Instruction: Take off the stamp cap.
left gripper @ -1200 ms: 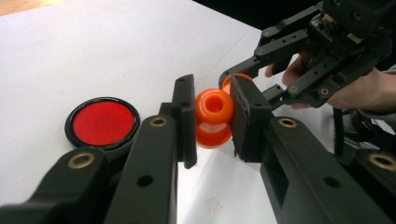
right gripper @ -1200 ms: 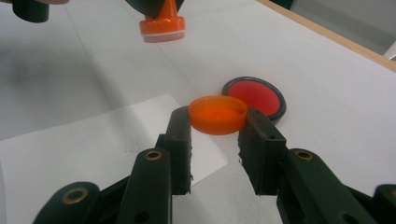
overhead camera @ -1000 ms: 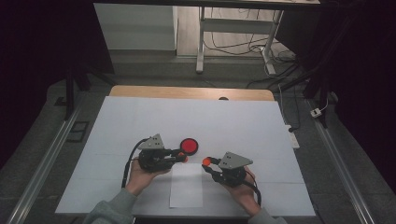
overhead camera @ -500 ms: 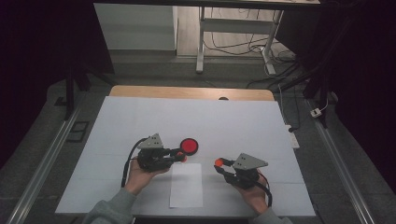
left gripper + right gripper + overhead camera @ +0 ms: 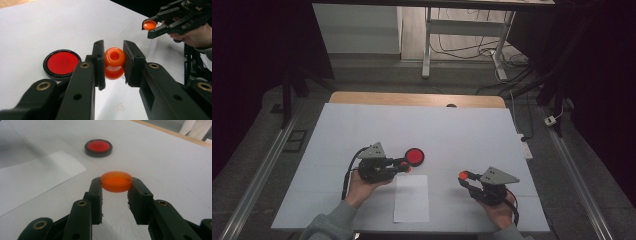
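The left claw [image 5: 113, 63] is clamped on a small orange bottle [image 5: 114, 62], its 2 jaws pressing the sides just below the open neck, which faces the left gripper view. In the high view that claw [image 5: 403, 164] sits low over the white desk [image 5: 462, 130], just beside a round red disc with a black rim [image 5: 414, 156] that lies flat on the surface.

The right claw [image 5: 116, 185] is clamped on a small orange cap [image 5: 116, 181], held level by its edge between the 2 jaw tips. In the high view the right claw [image 5: 464, 178] is well apart from the left, off to the right of a white sheet of paper [image 5: 411, 198] lying on the desk, and the cap [image 5: 463, 175] sits above the surface rather than on it.

I judge the step in hand to be the handling of a cap that is already off the bottle: either it is to be set down or brought back to the neck. Setting it down calls for lowering it flat onto a bare part of the desk and then parting the jaws. Putting it back calls for lining it up squarely over the neck while the left claw holds the bottle steady.
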`<state>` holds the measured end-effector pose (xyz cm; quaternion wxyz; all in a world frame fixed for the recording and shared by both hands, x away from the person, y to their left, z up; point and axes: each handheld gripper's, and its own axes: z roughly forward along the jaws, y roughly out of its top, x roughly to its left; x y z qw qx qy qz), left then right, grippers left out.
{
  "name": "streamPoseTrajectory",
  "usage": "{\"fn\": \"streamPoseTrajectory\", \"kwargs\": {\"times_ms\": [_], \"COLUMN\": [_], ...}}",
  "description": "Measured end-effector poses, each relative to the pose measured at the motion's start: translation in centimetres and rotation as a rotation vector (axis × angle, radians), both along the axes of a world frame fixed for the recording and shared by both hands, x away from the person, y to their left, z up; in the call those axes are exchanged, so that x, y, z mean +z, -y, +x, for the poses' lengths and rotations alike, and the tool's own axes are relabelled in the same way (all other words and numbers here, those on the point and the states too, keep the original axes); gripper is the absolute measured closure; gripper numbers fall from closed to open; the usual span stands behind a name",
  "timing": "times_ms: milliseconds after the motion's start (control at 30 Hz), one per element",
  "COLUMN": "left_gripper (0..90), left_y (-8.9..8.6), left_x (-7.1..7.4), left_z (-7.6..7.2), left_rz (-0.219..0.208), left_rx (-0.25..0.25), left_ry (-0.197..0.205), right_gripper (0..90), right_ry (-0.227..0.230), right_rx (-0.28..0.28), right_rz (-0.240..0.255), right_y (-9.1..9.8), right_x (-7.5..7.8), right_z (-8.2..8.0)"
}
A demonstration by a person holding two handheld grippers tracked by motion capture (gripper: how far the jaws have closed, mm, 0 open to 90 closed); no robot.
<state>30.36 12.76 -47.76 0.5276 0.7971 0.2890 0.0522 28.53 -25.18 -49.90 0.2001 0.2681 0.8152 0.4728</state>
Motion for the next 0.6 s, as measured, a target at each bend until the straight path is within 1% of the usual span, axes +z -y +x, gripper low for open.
{"fn": "streamPoseTrajectory", "kwargs": {"times_ms": [33, 167, 300, 333, 467, 500, 600], "left_gripper": [72.9, 72.9, 72.9, 72.9, 72.9, 72.9, 72.9], "left_y": [0.0, -0.1, -0.2, -0.2, -0.3, -0.3, -0.3], "left_x": [0.0, -0.1, -0.1, -0.1, 0.0, 0.1, 0.2], "left_z": [0.0, 0.1, 0.2, 0.2, 0.1, 0.0, 0.0], "left_rz": [-0.001, -0.005, -0.002, -0.002, -0.007, -0.007, -0.005], "left_rx": [0.001, 0.007, 0.009, 0.010, 0.015, 0.016, 0.015], "left_ry": [0.000, -0.003, -0.003, -0.001, 0.004, 0.006, 0.013], "right_gripper": [64.9, 64.9, 64.9, 64.9, 64.9, 64.9, 64.9], "right_ry": [0.000, -0.003, -0.006, -0.007, -0.001, 0.003, 0.006], "right_rx": [-0.006, -0.036, -0.045, -0.045, -0.046, -0.039, -0.030], "right_rz": [0.009, 0.004, 0.017, 0.011, 0.006, 0.013, 0.006], "right_y": [0.3, 1.5, 2.5, 2.6, 2.6, 2.5, 2.3], "right_x": [-0.1, -0.1, -0.2, -0.2, -0.1, -0.1, 0.0], "right_z": [0.0, -0.1, 0.0, 0.0, -0.2, -0.2, -0.2]}}
